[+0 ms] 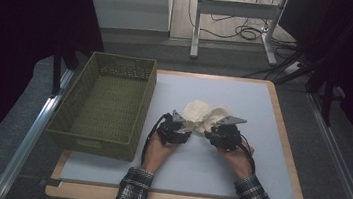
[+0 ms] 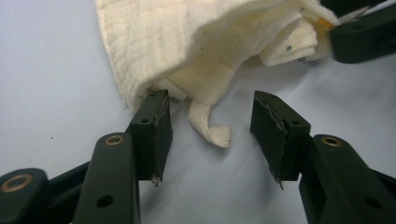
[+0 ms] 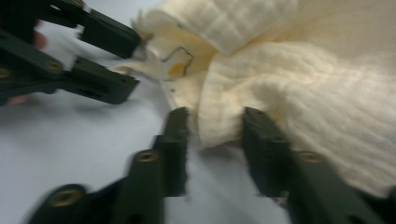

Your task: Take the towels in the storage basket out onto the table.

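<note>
Cream cloth (image 1: 206, 116): crumpled heap on the pale mat, right of the green basket (image 1: 105, 102), spread crosswise just beyond both grippers. Left gripper (image 2: 211, 122): jaws wide, cloth's near edge and a dangling corner between the tips, ungripped. Right gripper (image 3: 215, 128): jaws narrowed about a fold, clamping unconfirmed; this one appears nearer to a hold.

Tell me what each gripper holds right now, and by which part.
Left gripper: nothing; its jaws stand open at the near edge of the crumpled cream cotton cloth. Right gripper: its jaws straddle a fold of that cloth; whether they clamp it cannot be told.
</note>
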